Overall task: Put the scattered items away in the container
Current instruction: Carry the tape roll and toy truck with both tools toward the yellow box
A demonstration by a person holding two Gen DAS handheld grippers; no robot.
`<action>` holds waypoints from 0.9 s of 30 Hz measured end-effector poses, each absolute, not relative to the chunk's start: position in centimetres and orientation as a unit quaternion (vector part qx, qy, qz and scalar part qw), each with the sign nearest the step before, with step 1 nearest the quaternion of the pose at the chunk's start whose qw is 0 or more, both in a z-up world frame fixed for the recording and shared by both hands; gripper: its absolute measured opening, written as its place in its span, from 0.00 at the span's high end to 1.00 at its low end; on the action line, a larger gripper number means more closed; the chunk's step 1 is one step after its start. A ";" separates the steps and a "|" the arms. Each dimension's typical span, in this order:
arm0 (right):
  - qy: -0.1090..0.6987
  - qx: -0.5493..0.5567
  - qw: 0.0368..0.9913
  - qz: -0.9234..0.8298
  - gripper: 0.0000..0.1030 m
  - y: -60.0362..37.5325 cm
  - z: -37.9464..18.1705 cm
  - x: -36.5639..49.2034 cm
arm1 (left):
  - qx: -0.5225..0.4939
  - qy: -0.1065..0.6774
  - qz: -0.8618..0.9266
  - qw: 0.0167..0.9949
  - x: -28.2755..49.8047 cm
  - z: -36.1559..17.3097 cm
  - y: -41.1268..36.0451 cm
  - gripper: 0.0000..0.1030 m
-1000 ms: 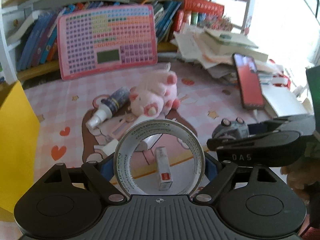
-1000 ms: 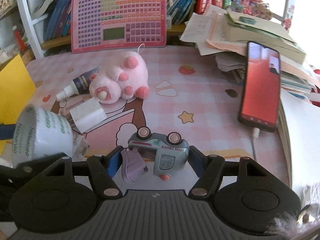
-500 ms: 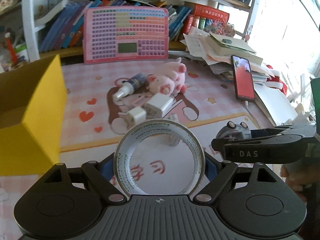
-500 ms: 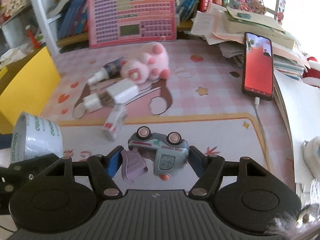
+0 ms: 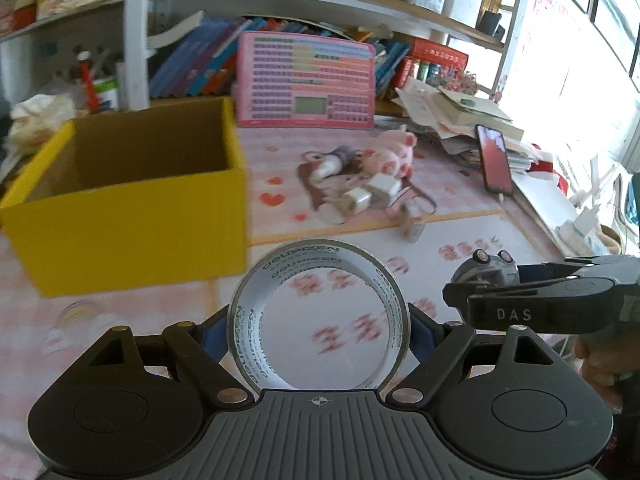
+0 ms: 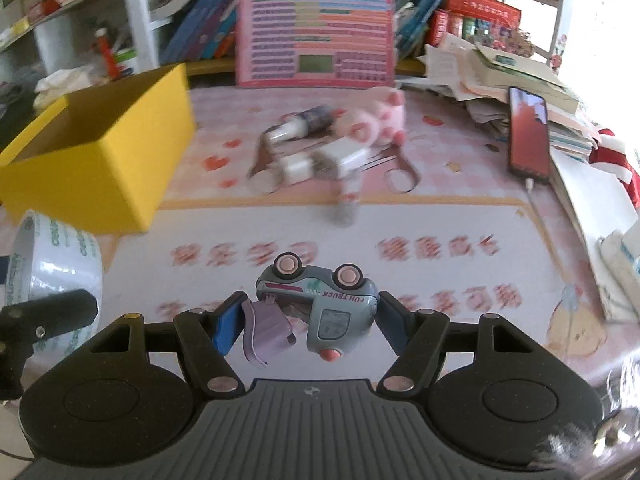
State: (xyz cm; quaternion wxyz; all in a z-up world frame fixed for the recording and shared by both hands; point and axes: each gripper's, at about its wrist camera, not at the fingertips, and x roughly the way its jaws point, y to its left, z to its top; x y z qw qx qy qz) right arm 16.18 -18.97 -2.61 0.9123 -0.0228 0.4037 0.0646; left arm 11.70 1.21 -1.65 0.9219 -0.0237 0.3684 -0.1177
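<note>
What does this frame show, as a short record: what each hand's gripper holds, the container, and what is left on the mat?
left gripper: shut on tape roll, ring facing the camera
right gripper: shut on toy truck, wheels up, lilac door hanging open
container: yellow box, open top, what can be seen of the inside is bare
left on mat: pink plush pig, spray bottle, white chargers, small tube
phone: lit, against the paper stack
</note>
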 end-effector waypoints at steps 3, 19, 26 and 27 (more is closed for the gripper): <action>0.406 -0.021 0.911 0.069 0.35 -16.5 -3.0 14.4 | -0.012 0.369 -0.109 0.923 9.9 -1.8 3.5 0.16; 0.393 -0.034 0.913 0.102 0.35 -7.5 -2.4 11.3 | -0.001 0.348 -0.070 0.935 5.6 -0.8 12.0 0.16; 0.393 -0.061 0.909 0.122 0.35 -4.7 -2.2 11.6 | -0.021 0.345 -0.056 0.937 5.3 -0.9 14.5 0.16; 0.391 -0.062 0.910 0.124 0.35 -4.5 -2.1 11.6 | -0.022 0.345 -0.055 0.937 5.3 -0.9 14.6 0.16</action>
